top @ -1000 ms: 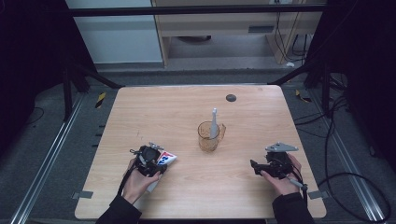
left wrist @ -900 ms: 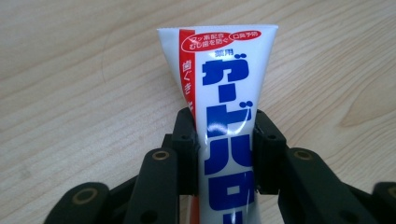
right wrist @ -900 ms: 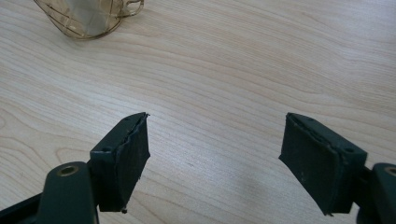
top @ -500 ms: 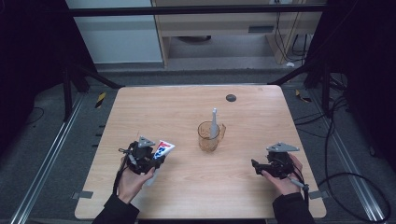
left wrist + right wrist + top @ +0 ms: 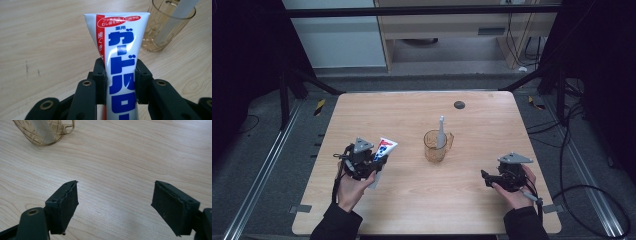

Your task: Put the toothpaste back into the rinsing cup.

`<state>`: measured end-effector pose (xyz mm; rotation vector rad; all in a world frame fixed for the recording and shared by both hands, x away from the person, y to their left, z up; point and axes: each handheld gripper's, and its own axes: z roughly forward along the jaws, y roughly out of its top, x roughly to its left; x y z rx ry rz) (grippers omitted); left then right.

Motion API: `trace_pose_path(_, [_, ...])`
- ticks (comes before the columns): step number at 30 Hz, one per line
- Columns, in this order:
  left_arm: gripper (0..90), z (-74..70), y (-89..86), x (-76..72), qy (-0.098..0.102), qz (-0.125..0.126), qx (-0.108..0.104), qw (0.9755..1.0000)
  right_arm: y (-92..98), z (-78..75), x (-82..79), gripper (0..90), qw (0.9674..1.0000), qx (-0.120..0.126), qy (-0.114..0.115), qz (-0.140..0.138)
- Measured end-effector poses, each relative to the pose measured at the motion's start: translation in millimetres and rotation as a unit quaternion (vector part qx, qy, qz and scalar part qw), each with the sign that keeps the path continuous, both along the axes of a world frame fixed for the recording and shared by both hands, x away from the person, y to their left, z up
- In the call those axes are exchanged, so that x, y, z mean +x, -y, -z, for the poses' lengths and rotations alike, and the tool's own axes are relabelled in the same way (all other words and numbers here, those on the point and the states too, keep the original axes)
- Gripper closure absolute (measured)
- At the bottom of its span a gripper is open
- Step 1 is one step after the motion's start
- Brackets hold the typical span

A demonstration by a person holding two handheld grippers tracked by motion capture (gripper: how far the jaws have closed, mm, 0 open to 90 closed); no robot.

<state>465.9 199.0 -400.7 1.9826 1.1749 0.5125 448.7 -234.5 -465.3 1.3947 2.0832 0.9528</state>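
Tools first: our left tool (image 5: pixel 120 75) is clenched on the toothpaste tube (image 5: pixel 121 57), its two black jaws pressing the tube's flat faces partway along its length, with the crimped end pointing away from us and up off the worktop (image 5: pixel 412 210). We judge the tube light and soft; it will dent under the squeeze, and its glossy skin could slip, so the hold belongs across the flat width where it sits now, not at the thin crimp. Our right tool (image 5: pixel 113 207) sits released, jaws spread wide over bare wood, grasping nothing.

Farther out stands the amber plastic cup (image 5: pixel 436 145) with a toothbrush (image 5: pixel 441 131) upright in it, near the worktop's middle and apart from both tools. We take the cup for light and easy to tip. Beyond it lies a small dark disc (image 5: pixel 459 104).

Compared with a second ago, the left tool has drawn left and slightly forward, and the tube has tilted upward; the right tool has hardly moved.
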Motion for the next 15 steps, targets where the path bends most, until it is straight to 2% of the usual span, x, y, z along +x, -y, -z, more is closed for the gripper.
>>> trace_pose_path(15, [67.9,-21.4,24.9,16.0,0.048,0.003,-0.027,0.9985,-1.1,2.2,0.4,17.9,1.0000,0.000,0.002,0.001])
